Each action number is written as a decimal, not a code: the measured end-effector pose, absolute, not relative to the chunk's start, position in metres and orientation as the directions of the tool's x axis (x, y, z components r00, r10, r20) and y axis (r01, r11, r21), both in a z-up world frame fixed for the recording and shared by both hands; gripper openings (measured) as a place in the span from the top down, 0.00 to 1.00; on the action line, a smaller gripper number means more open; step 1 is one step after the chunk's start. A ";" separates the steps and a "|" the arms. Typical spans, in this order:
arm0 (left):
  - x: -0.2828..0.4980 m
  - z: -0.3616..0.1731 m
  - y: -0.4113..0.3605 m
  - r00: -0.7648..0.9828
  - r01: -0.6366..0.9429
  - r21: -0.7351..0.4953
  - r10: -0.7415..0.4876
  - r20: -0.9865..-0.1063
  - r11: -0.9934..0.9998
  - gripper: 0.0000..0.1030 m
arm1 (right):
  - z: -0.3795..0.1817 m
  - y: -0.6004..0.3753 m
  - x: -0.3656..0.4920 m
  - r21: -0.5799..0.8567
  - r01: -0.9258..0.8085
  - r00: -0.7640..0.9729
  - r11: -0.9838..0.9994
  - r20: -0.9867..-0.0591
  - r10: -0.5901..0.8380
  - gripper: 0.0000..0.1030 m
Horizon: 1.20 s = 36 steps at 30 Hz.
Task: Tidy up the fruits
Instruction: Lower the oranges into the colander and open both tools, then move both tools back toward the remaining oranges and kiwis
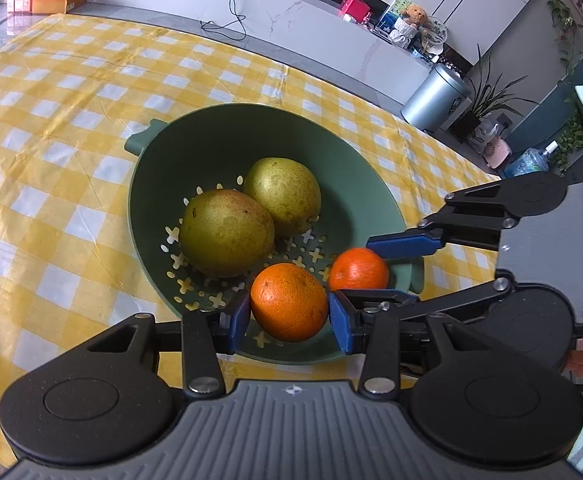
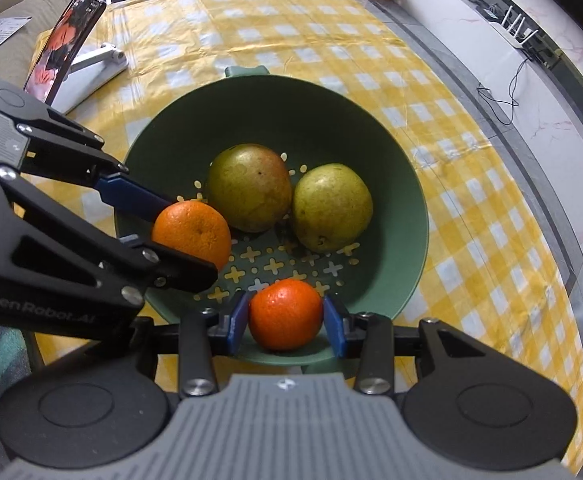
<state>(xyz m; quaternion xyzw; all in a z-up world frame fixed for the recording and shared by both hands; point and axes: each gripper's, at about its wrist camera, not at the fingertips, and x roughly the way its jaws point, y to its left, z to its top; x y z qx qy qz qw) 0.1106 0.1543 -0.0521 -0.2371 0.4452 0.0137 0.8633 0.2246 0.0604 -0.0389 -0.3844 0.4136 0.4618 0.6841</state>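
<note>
1. Green plastic colander (image 1: 219,136) with cross-shaped drain holes sits on a yellow-and-white checked tablecloth (image 1: 51,120). Two greenish pears (image 1: 227,232) lie touching each other on its floor.
2. Left gripper (image 1: 289,312) is clamped on the larger orange (image 1: 289,302), blue pads pressing its two sides, held just above the near rim of the colander.
3. Right gripper (image 2: 285,320) is clamped the same way on the smaller, redder orange (image 2: 285,314), also over the near edge; seen from the left wrist it hangs just beside the other fruit.
4. Handling, judged: oranges look firm but slightly yielding, with pebbled rind that should give the pads good friction. Light enough for a mid-girth grip, as taken here. Squeezing harder risks bruising.
5. Pears, judged: heavier, smoother, tapered. Take hold across the widest part; a grip near the neck would likely slip.
6. Writing: "GenRobot.AI" reads on the left gripper's body in the right wrist view. A phone on a white stand (image 2: 71,36) shows a picture; no legible text.
</note>
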 end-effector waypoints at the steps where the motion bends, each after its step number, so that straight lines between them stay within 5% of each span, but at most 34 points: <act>1: 0.110 -0.052 0.154 0.603 -0.233 -0.400 -0.191 -0.774 0.886 0.53 | -0.040 0.061 0.224 -0.146 -0.950 0.232 0.276 -0.921 0.313 0.63; 25: 0.113 -0.050 0.138 0.582 -0.202 -0.337 -0.164 -0.796 0.919 0.53 | -0.029 0.041 0.212 -0.248 -0.932 0.330 0.264 -0.883 0.333 0.58; 36: 0.111 -0.048 0.136 0.592 -0.202 -0.336 -0.159 -0.790 0.920 0.42 | -0.019 0.022 0.214 -0.250 -0.899 0.381 0.359 -0.851 0.362 0.55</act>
